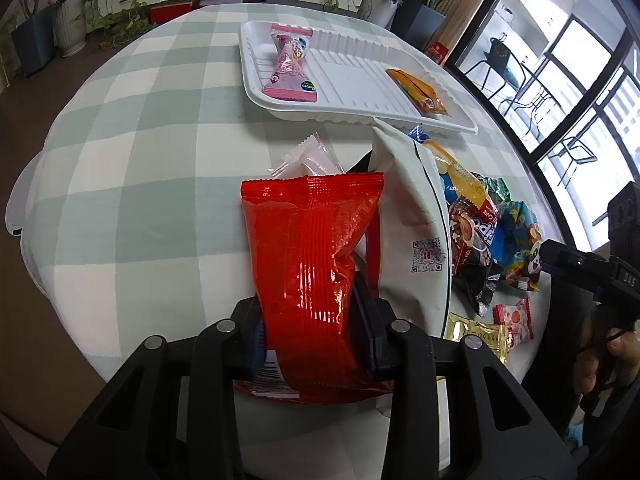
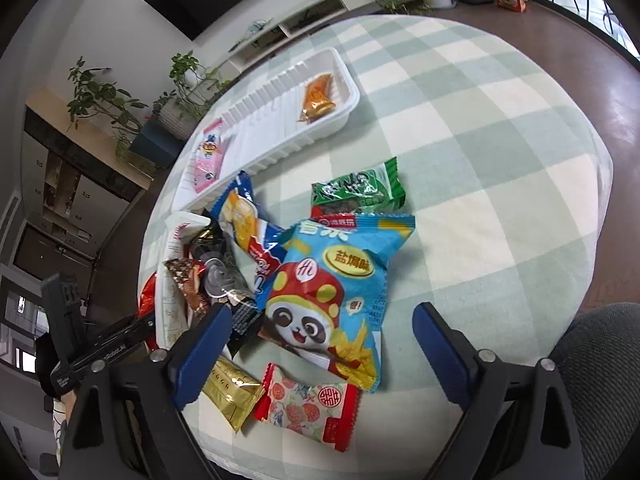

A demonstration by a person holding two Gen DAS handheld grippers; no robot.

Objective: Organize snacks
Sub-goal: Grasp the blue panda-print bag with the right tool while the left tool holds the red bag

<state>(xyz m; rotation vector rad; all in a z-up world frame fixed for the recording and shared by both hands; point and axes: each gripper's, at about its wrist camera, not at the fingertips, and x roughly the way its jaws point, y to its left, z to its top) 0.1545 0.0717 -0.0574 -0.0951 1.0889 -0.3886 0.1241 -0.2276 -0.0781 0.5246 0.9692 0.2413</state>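
Observation:
My left gripper [image 1: 316,320] is shut on a shiny red snack bag [image 1: 312,264], held upright above the checked table. Beyond it stands a white ribbed tray [image 1: 352,80] holding a pink packet [image 1: 290,66] at its left end and an orange packet [image 1: 418,90] at its right end. My right gripper [image 2: 322,344] is open and empty above a pile of snacks, over a blue panda bag [image 2: 332,292]. The tray [image 2: 280,128] also shows in the right wrist view with the pink packet [image 2: 208,156] and the orange packet [image 2: 318,98].
A white bag [image 1: 408,220] and a small pink wrapper [image 1: 312,156] lie by the red bag. The pile holds a green packet [image 2: 360,188], a gold packet [image 2: 232,392], a lychee-print packet [image 2: 308,404] and dark wrappers [image 2: 216,268]. Potted plants stand beyond the table.

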